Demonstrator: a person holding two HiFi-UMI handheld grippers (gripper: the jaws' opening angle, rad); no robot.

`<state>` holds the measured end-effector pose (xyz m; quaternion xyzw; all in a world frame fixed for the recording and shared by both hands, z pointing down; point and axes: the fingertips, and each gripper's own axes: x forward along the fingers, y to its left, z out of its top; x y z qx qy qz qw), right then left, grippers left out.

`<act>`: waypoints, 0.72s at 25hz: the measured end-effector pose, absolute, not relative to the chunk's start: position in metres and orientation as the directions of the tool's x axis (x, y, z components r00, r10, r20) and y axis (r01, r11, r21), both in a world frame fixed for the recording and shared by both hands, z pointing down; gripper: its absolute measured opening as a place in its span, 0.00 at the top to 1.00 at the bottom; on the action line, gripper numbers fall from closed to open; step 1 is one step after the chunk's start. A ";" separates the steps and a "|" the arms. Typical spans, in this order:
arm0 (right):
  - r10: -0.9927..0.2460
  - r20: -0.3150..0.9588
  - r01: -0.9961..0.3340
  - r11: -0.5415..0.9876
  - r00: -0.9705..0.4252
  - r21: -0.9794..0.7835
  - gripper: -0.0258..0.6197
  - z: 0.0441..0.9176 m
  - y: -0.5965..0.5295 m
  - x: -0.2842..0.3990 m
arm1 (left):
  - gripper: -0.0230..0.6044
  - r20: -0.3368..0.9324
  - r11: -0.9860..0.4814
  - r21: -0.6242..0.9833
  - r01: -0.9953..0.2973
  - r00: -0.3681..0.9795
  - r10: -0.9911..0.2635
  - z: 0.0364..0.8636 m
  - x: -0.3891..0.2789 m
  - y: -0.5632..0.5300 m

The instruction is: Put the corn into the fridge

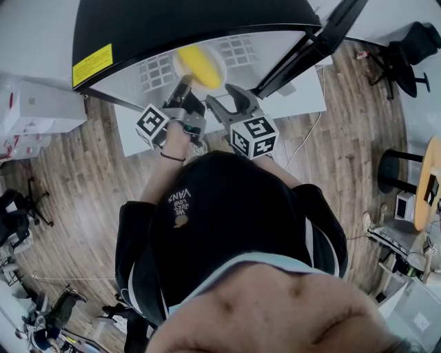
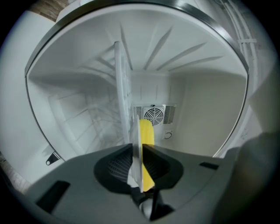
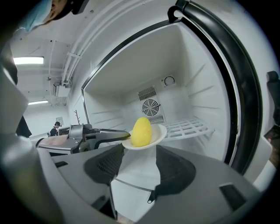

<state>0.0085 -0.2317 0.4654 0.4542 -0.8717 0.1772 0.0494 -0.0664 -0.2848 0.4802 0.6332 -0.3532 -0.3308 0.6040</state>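
We face the open white-walled fridge (image 3: 205, 78) with its white wire shelf (image 3: 188, 127). Our left gripper (image 2: 141, 151) clamps the rim of a small round white plate (image 3: 160, 132), held at the shelf's near edge. The stubby yellow corn (image 3: 141, 131) lies on the plate. Our right gripper (image 3: 138, 157) gapes empty just below it.

White print (image 1: 180, 202) runs across the person's black top (image 1: 227, 207). Its largest word reads "VANS". The two smaller lines beside it look like "JUST" and "LOVE", but they are too small to be sure of. A yellow label (image 1: 92, 65) with dark lines of print sits on the black upper edge of the fridge (image 1: 172, 21); its words are too fine to read. The left marker cube (image 1: 152, 124) and the right marker cube (image 1: 253, 136) carry black-and-white square patterns, not letters.
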 end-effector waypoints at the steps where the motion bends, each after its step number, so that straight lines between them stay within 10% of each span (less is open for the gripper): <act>1: -0.775 0.252 -0.812 0.522 -0.579 -0.261 0.60 0.466 -0.232 0.008 | 0.89 0.005 -0.023 0.999 -0.045 0.534 -0.845 0.480 -0.066 -0.285; 18: -0.790 0.282 -0.837 0.488 -0.544 -0.248 0.60 0.468 -0.241 0.008 | 0.86 -0.011 -0.032 0.999 -0.028 0.569 -0.822 0.478 -0.064 -0.282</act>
